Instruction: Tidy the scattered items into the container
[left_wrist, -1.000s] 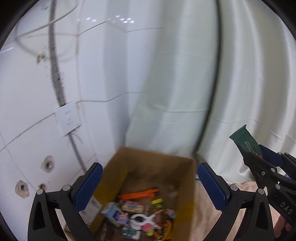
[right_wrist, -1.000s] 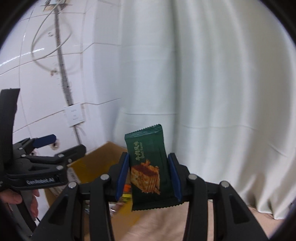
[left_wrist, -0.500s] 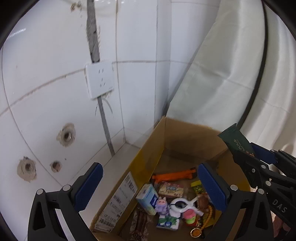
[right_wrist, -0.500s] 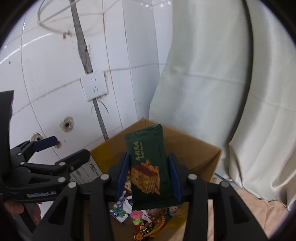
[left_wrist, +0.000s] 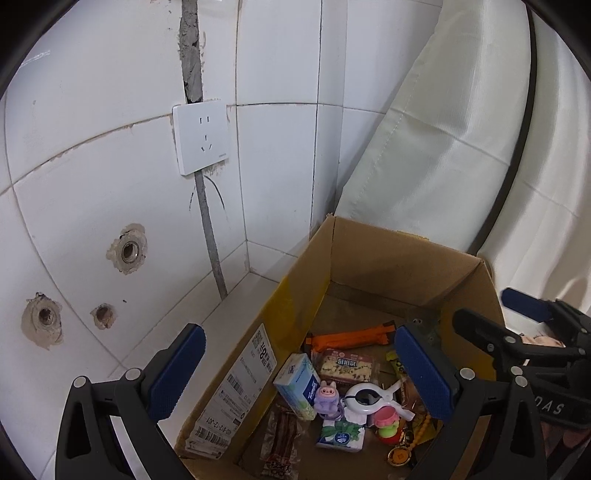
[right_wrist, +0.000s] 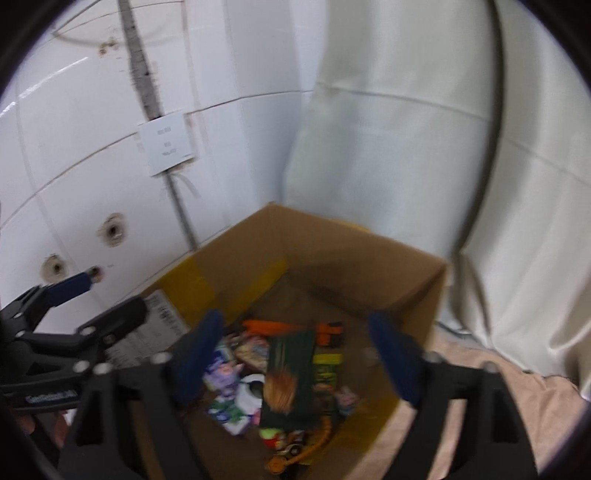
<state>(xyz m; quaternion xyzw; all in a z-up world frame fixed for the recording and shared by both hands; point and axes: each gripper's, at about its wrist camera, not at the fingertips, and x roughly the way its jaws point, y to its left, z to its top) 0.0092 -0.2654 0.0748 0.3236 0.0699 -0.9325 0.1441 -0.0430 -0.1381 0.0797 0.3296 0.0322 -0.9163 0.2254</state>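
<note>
Right wrist: green snack pack (right_wrist: 291, 373) betw spread right gripper (right_wrist: 299, 358) fingers, over box (right_wrist: 369, 258).

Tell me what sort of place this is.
Probably an unfinished or stripped room corner indoors: white tiled wall with a wall socket, open drill holes, and a hanging white sheet.

A cardboard box (left_wrist: 399, 266) sits on the white tiled floor (left_wrist: 236, 306) in the corner, with pink cloth (right_wrist: 480, 373) just beside it.

A dark green snack bar (right_wrist: 291, 373), blurred, lies over the clutter inside the open cardboard box (right_wrist: 369, 266).
</note>
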